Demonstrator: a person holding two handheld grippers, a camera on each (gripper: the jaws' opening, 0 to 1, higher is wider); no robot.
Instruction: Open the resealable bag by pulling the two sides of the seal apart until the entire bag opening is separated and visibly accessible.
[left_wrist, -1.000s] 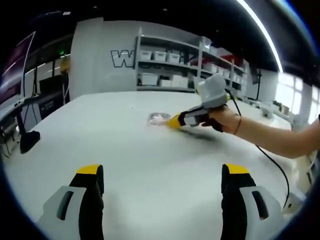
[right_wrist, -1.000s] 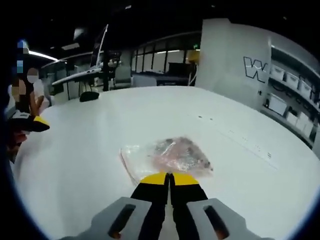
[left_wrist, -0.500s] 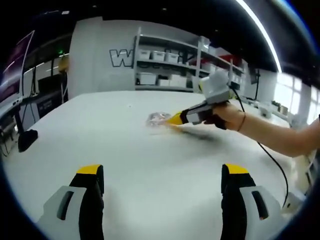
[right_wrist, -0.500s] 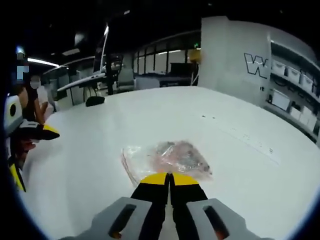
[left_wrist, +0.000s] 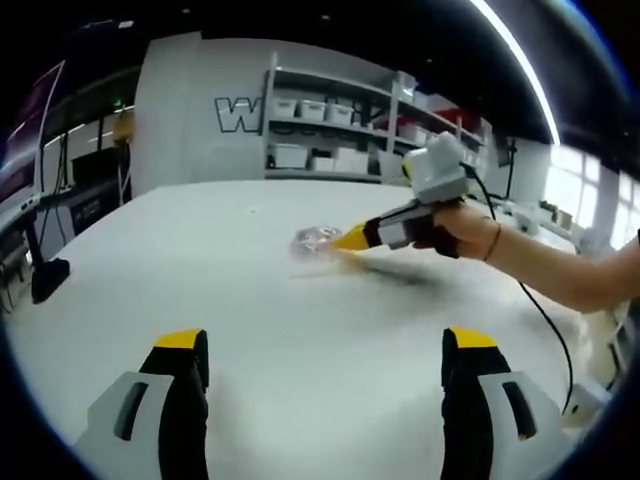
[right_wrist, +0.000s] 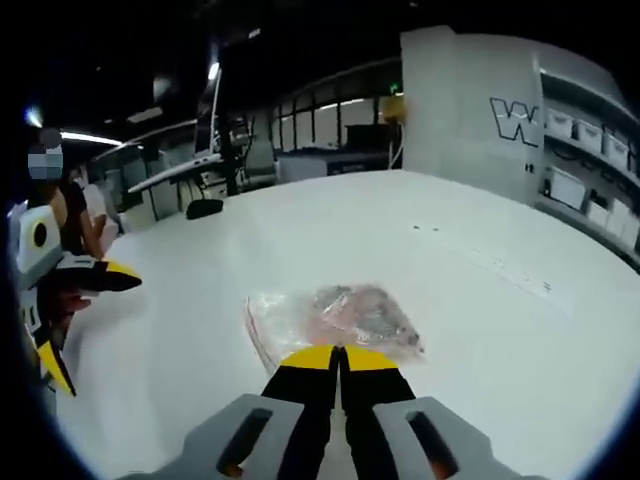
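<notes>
Resealable bag (right_wrist: 335, 318): lying mid-frame on the white table (right_wrist: 480, 300), seal apparently not yet parted. Right gripper (right_wrist: 338, 356): pinching the bag's near edge, jaws together. Left gripper (left_wrist: 325, 345): gaping wide, hovering well apart. Opening is barely beginning.

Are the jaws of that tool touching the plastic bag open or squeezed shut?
Shut. In the right gripper view the right gripper has its yellow-tipped jaws pressed together on the near edge of the bag, which lies on the white table.

Bare table (left_wrist: 300, 330) (nothing between) separates left gripper (left_wrist: 325, 365) from bag (left_wrist: 318, 238).
</notes>
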